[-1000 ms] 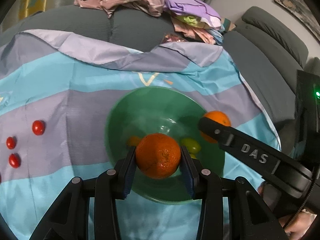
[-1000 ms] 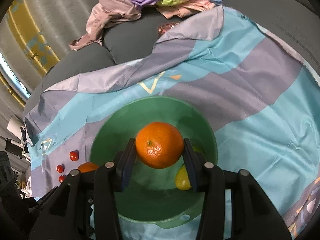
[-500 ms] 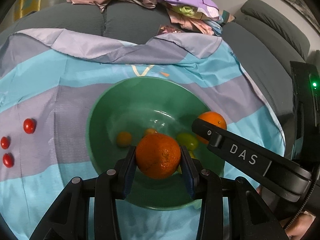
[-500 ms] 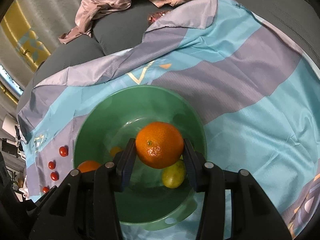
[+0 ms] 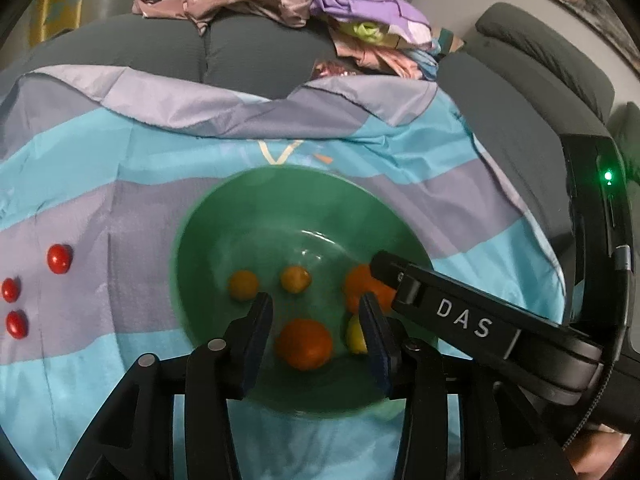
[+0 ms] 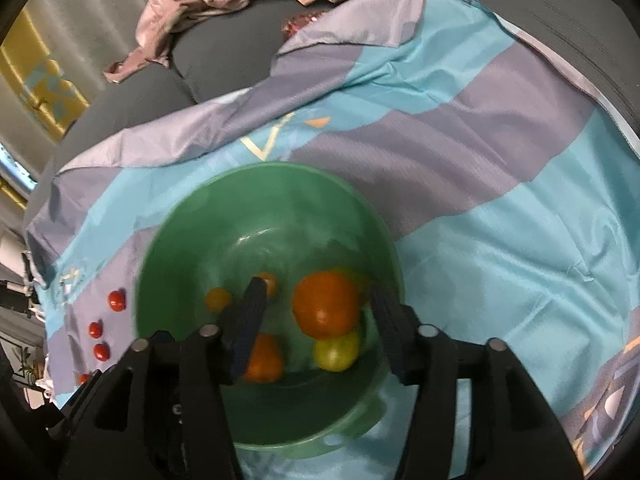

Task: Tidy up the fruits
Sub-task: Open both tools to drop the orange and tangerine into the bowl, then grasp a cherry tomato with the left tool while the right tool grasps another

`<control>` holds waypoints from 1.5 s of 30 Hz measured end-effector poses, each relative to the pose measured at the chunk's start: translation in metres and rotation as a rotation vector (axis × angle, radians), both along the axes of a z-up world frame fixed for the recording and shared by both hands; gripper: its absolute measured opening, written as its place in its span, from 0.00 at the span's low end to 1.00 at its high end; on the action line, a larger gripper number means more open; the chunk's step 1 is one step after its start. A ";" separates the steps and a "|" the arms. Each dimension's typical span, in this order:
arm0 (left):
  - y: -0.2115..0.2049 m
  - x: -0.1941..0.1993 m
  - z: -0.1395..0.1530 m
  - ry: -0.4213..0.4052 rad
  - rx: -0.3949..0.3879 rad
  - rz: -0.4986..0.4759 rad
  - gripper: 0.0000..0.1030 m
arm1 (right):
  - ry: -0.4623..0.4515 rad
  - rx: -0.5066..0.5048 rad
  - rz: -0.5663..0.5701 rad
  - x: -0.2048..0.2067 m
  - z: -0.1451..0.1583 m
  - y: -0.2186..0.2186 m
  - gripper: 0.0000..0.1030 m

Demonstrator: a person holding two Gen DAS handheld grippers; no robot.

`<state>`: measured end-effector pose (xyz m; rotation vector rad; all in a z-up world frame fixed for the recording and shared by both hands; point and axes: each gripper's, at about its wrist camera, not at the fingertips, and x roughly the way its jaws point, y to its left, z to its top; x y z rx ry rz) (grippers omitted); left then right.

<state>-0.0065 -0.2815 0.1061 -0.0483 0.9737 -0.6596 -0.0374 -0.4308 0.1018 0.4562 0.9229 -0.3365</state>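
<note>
Both oranges (image 5: pixel 305 344) (image 6: pixel 326 305) lie in the green bowl (image 5: pixel 208 216) mid-cloth. Left gripper (image 5: pixel 316 322) and right gripper (image 6: pixel 320 312), jaws just opened, hold nothing. Red tomatoes (image 5: pixel 59 258) near the cloth's left edge: light, soft, slippery; take hold gently across the middle.

Green bowl (image 5: pixel 248 216) looks like smooth glossy plastic, light streaks on its inner wall. Striped cloth (image 5: pixel 120 168) under it is thin, satiny, slightly shiny, creased toward 3 o'clock in my right wrist view. Sofa (image 5: pixel 160 52) at 12 o'clock is matt grey ribbed fabric, with crumpled soft clothes (image 5: pixel 248 4) piled on it. My left gripper (image 5: pixel 316 312) and right gripper (image 6: pixel 318 312) are matt black plastic with small metal pins; jaws carry ridged dark blue pads. Oranges (image 6: pixel 326 304) have dull pebbled skin; cherry tomatoes (image 5: pixel 59 258) at 9 o'clock are smooth and glossy.
</note>
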 end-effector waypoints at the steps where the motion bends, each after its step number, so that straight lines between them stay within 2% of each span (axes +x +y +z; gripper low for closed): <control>1: 0.003 -0.001 0.003 -0.004 -0.005 -0.002 0.50 | -0.012 -0.002 0.006 -0.001 0.003 0.003 0.60; 7: 0.043 -0.006 0.026 -0.055 -0.014 0.026 0.50 | -0.078 -0.044 0.040 -0.001 0.020 0.020 0.60; 11: 0.086 -0.003 0.039 -0.111 0.010 0.090 0.50 | -0.108 -0.075 0.077 0.000 0.028 0.035 0.60; 17: 0.171 0.005 0.044 -0.115 0.062 0.253 0.51 | -0.129 -0.146 0.151 0.008 0.035 0.068 0.60; 21: 0.229 0.005 0.040 -0.139 0.130 0.384 0.51 | -0.146 -0.181 0.218 0.014 0.038 0.095 0.60; 23: 0.255 0.003 0.036 -0.139 0.130 0.447 0.51 | -0.150 -0.207 0.248 0.018 0.038 0.110 0.60; 27: 0.299 0.008 0.018 -0.063 0.085 0.542 0.51 | -0.149 -0.245 0.318 0.025 0.033 0.139 0.60; 32: 0.322 0.018 -0.001 0.004 0.083 0.601 0.51 | -0.132 -0.232 0.411 0.038 0.022 0.174 0.60; 35: 0.330 0.024 -0.018 0.091 0.089 0.615 0.50 | -0.109 -0.194 0.489 0.050 0.015 0.196 0.59; 38: 0.334 0.029 -0.028 0.134 0.061 0.611 0.50 | -0.090 -0.147 0.569 0.063 0.007 0.222 0.58; 41: 0.333 0.034 -0.035 0.140 0.071 0.612 0.48 | -0.044 -0.064 0.642 0.081 -0.007 0.247 0.52; 45: 0.334 0.043 -0.050 0.167 0.087 0.642 0.44 | 0.017 -0.009 0.718 0.100 -0.034 0.282 0.45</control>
